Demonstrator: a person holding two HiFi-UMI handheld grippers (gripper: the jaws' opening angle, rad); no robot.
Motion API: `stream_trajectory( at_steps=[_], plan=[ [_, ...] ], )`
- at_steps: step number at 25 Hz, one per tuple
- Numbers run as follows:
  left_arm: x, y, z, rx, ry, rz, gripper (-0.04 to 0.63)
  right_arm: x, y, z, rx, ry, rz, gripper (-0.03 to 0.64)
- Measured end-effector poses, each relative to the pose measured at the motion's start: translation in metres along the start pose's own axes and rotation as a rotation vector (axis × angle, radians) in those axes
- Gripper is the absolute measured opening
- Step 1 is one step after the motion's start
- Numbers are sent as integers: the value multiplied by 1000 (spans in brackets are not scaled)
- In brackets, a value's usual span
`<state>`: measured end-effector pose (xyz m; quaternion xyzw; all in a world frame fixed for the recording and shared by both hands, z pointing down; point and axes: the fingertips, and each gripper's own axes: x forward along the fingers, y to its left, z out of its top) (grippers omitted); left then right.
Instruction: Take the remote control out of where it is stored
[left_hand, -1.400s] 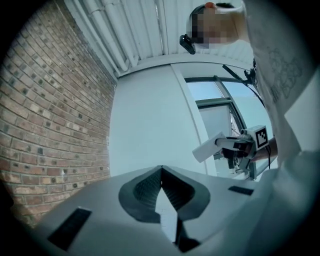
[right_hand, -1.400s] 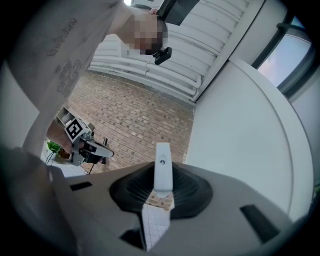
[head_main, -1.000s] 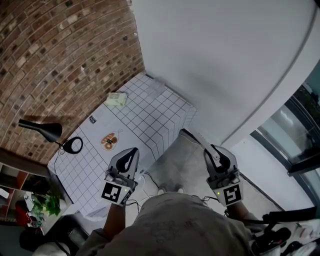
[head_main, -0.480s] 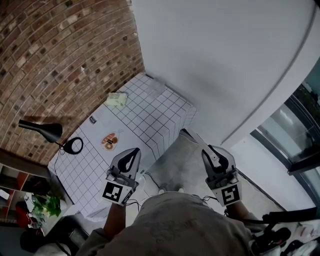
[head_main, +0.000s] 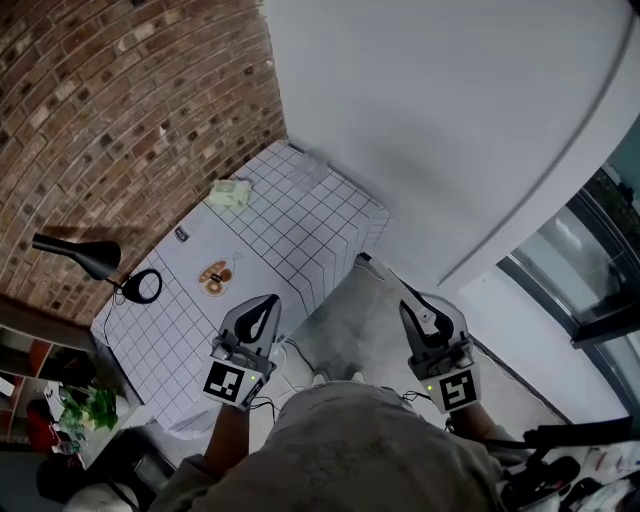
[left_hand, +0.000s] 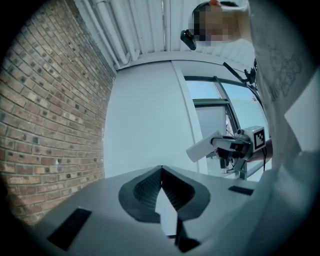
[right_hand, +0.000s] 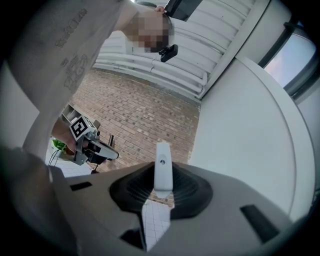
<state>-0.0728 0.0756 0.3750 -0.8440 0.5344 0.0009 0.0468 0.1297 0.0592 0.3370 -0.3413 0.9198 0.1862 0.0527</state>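
A slim white remote control (right_hand: 163, 170) stands up between the dark pads of my right gripper (right_hand: 162, 184), which is shut on it. In the head view the remote control (head_main: 383, 275) sticks out forward and left from the right gripper (head_main: 412, 310), in the air over the grey floor mat. The left gripper view shows the same remote control (left_hand: 202, 146) pointing left out of the right gripper (left_hand: 239, 145). My left gripper (head_main: 263, 308) hangs in front of the table's near edge, jaws shut with their tips touching (left_hand: 161, 169) and nothing between them.
A table with a white grid cloth (head_main: 300, 225) stands in the corner between a brick wall (head_main: 120, 110) and a white wall. On it are a black desk lamp (head_main: 85, 255), a black ring (head_main: 148, 287), a brown round item (head_main: 215, 277) and a green packet (head_main: 228, 193). A grey mat (head_main: 345, 320) lies below.
The right gripper with the remote control has drifted slightly left and up in the head view. The left gripper has stayed where it was.
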Motion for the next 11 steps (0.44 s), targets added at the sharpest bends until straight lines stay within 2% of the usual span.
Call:
stream_trajectory(
  at_steps=[11],
  plan=[
    [5, -6, -5, -6, 9, -14, 5, -5, -2, -1, 8, 6, -5, 83]
  ],
)
